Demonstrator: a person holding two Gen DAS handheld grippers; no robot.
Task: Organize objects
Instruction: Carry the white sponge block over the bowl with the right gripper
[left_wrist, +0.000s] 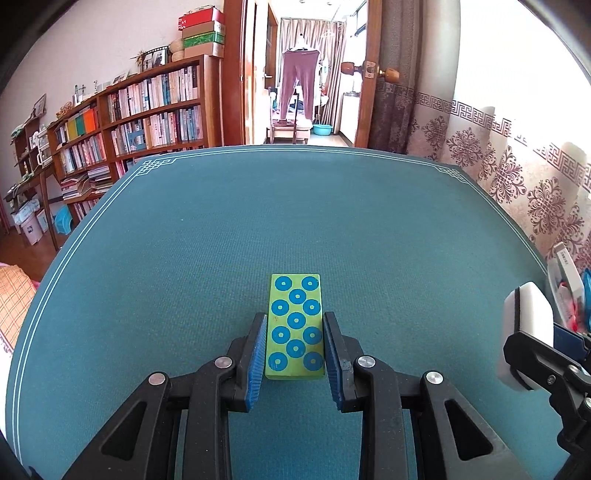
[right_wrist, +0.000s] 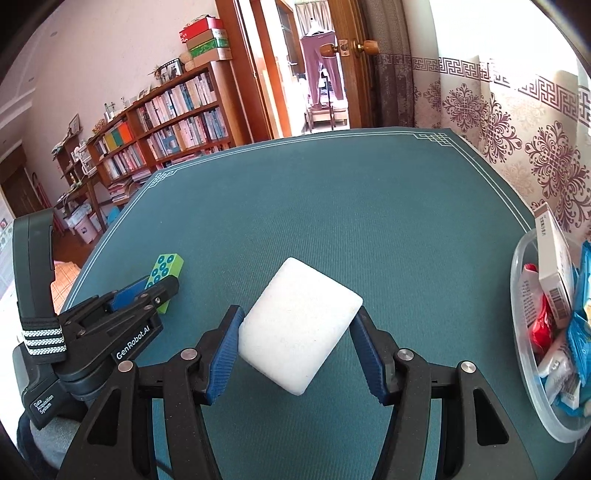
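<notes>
Green block (left_wrist: 295, 326), printed with blue rings, lies flat on the teal table mat (left_wrist: 229, 236) between the blue pads of the left gripper (left_wrist: 295, 317). Those pads flank the near half of the block, one on each long side, with a sliver of mat visible at each side, so the jaws stand apart around it rather than pressing on it. The far half of the block sticks out beyond the fingertips toward the middle of the mat.

To the right of the block, the right gripper (right_wrist: 297, 314) is clamped on a white sponge (right_wrist: 299, 325), a thick rounded-edge slab turned at an angle, with one blue pad against its left end and the other against its right corner. From the left wrist view the sponge (left_wrist: 528, 332) shows at the frame's right edge, lifted off the mat in the black fingers. From the right wrist view the green block (right_wrist: 164, 275) sits to the sponge's left, partly behind the left gripper (right_wrist: 147, 291).

Further right of the sponge, at the mat's edge, stands a clear plastic bowl (right_wrist: 532, 373) holding a white carton (right_wrist: 556, 273), a red packet (right_wrist: 541, 325) and blue packets (right_wrist: 581, 343).

Beyond the mat's far left corner, a wooden bookshelf (left_wrist: 147, 114) is packed with books, and a patterned curtain (left_wrist: 517, 173) hangs along the mat's right side.
</notes>
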